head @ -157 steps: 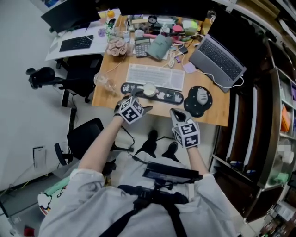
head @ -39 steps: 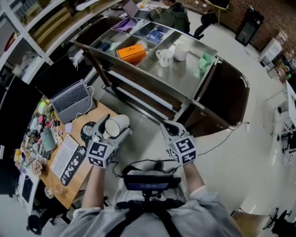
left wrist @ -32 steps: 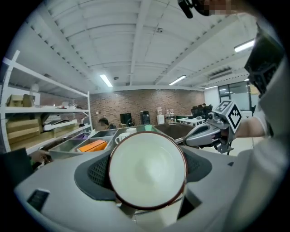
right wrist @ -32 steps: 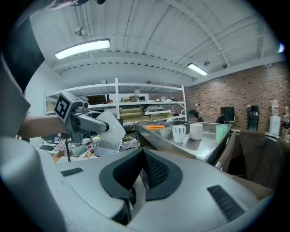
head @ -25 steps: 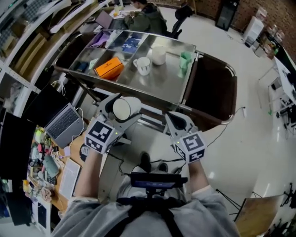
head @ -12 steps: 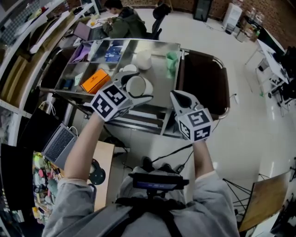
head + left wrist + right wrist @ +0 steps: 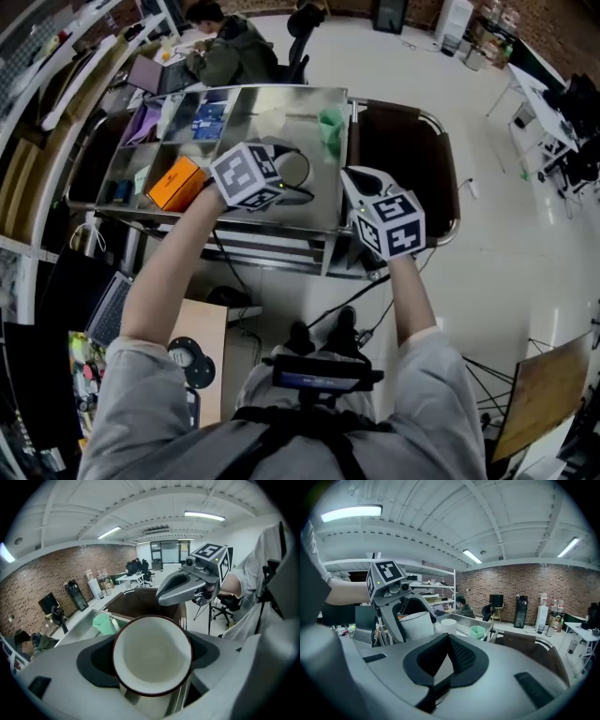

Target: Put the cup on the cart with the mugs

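A white cup with a dark rim is gripped between the jaws of my left gripper, its mouth turned toward the camera. In the head view the cup hangs over the steel cart top, near its front middle. A white mug and a green cup stand on the cart; in the head view the left gripper covers most of the mugs. My right gripper is shut and empty, hovering at the cart's front right corner, just right of the cup.
An orange box and flat packets fill the cart's left compartments. A green cup stands near the right edge. A dark brown seat with a chrome frame adjoins the cart. A person sits beyond it. A laptop lies lower left.
My left gripper has carried the cup from in front of the cart to above its top. The right gripper has come up to the cart's front right corner.
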The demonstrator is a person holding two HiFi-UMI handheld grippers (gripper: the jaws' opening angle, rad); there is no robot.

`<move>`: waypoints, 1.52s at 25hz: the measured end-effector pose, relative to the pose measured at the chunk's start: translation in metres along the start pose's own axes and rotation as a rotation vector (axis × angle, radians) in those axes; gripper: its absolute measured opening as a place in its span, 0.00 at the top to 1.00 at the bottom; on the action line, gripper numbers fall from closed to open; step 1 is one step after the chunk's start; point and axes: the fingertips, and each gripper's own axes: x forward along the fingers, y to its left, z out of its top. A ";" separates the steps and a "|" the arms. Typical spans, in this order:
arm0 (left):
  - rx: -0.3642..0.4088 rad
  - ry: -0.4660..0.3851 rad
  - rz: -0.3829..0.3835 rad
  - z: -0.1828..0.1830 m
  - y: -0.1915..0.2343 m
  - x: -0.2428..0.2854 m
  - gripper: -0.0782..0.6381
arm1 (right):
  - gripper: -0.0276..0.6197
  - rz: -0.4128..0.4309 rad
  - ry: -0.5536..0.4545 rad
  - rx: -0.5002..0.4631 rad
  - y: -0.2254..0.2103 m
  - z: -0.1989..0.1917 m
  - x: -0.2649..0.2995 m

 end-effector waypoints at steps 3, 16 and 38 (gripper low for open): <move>-0.025 0.028 -0.055 -0.008 0.005 0.018 0.31 | 0.97 0.014 0.012 0.003 -0.013 -0.002 0.012; -0.047 0.166 -0.155 -0.036 0.000 0.077 0.31 | 0.97 0.062 0.054 0.026 -0.039 -0.018 0.036; -0.015 0.173 -0.163 -0.047 -0.018 0.100 0.24 | 0.97 0.077 0.060 0.040 -0.041 -0.031 0.033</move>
